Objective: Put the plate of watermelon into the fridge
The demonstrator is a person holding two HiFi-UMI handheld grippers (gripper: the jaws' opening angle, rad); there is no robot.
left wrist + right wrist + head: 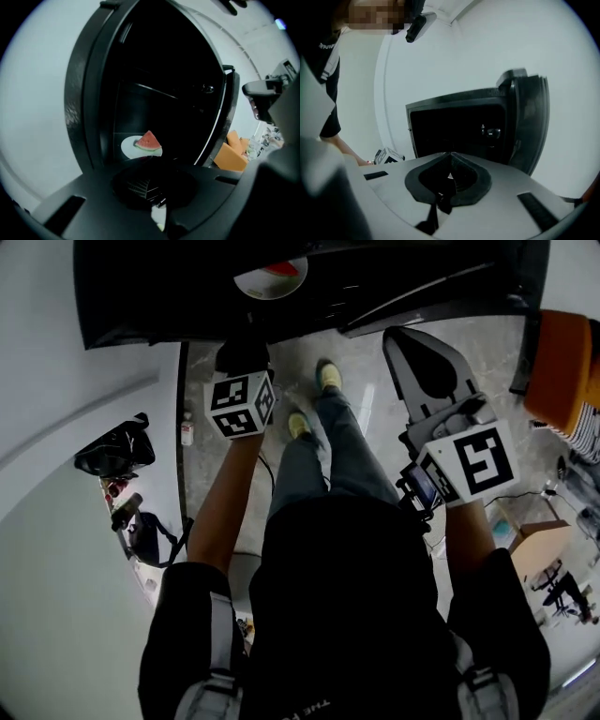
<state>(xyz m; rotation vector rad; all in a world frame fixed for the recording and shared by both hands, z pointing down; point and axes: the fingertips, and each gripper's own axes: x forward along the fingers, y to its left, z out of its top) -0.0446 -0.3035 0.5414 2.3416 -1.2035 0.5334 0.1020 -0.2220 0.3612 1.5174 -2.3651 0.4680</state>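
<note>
Dimly inside the dark fridge (pixel 154 70), plate (pixel 127 147) of watermelon (pixel 148 141); left claw (pixel 153 159), right claw (pixel 450 154) closed, empty.

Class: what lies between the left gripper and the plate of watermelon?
Nothing: the left gripper view shows a bare stretch from left gripper to plate of watermelon inside the fridge.

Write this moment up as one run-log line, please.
plate of watermelon: inside fridge | fridge door: open | left claw: shut, empty | right claw: shut, empty
</note>
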